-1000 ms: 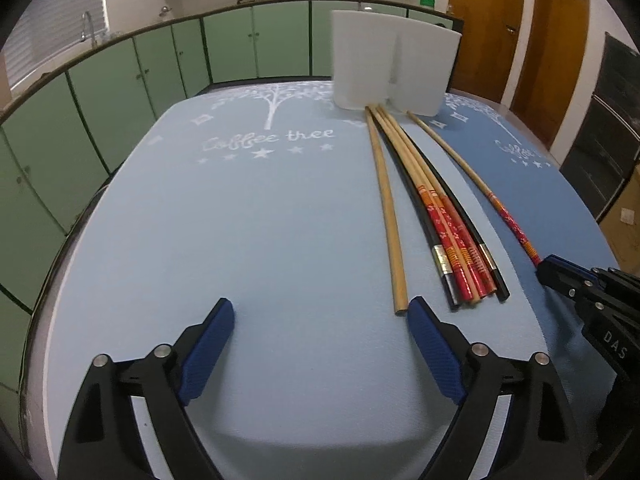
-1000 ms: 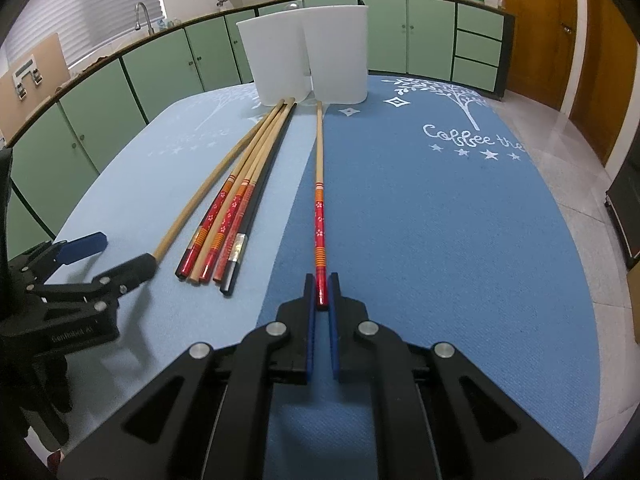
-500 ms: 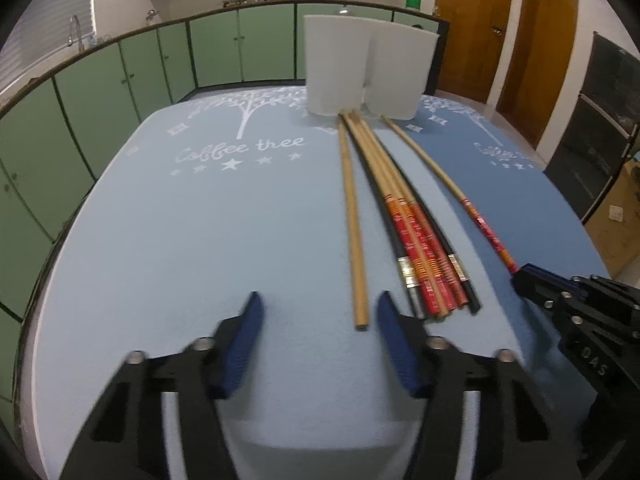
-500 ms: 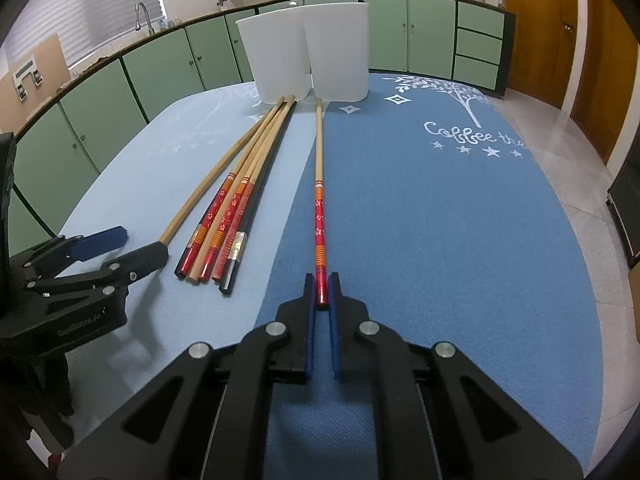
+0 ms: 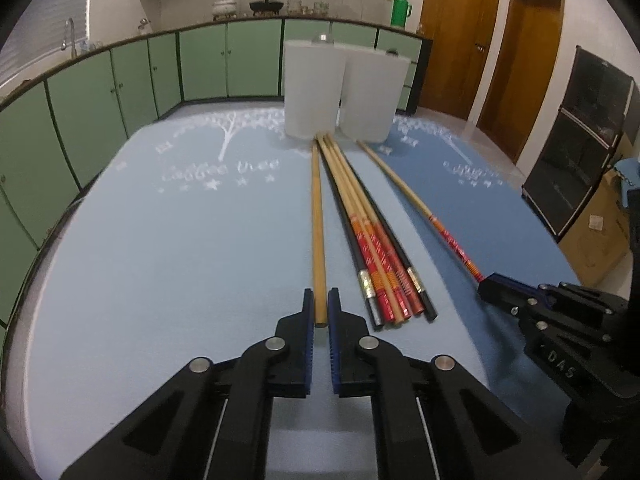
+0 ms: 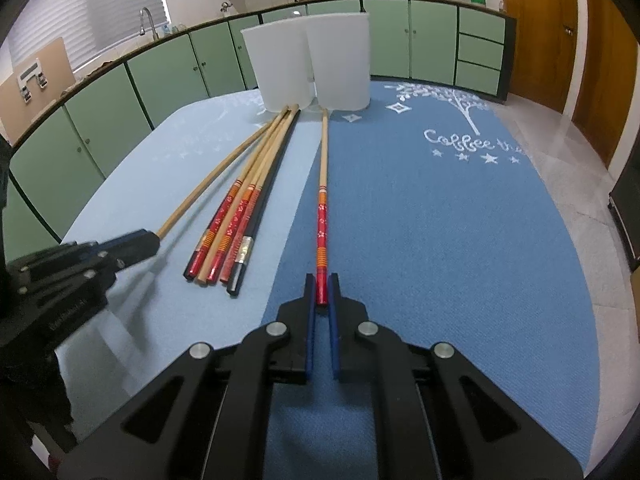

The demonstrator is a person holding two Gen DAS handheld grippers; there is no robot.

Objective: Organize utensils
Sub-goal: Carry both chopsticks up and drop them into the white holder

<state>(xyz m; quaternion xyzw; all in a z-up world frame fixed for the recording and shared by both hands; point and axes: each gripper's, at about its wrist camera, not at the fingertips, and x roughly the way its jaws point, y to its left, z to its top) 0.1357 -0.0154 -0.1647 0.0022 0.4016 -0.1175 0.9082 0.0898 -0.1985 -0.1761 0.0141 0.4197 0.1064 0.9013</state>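
Several chopsticks lie on the blue table mats, pointing at two white holder cups (image 5: 316, 88) (image 6: 338, 64). My left gripper (image 5: 319, 306) is shut on the near end of a plain wooden chopstick (image 5: 317, 216), which rests on the mat. My right gripper (image 6: 322, 288) is shut on the near end of a red-handled chopstick (image 6: 322, 200), also lying flat. Between them lies a bundle of red and black chopsticks (image 5: 376, 248) (image 6: 236, 220). The right gripper shows in the left wrist view (image 5: 490, 286), and the left gripper in the right wrist view (image 6: 136, 244).
The table has a light blue mat (image 5: 180, 240) and a darker blue mat (image 6: 440, 220) with white tree prints. Green cabinets (image 5: 200, 64) run behind. Wooden doors (image 5: 460, 32) and a dark oven (image 5: 580, 140) stand at the right.
My left gripper moved right to the plain wooden chopstick and went from wide open to shut on its end. My right gripper has stayed shut on the red-handled chopstick.
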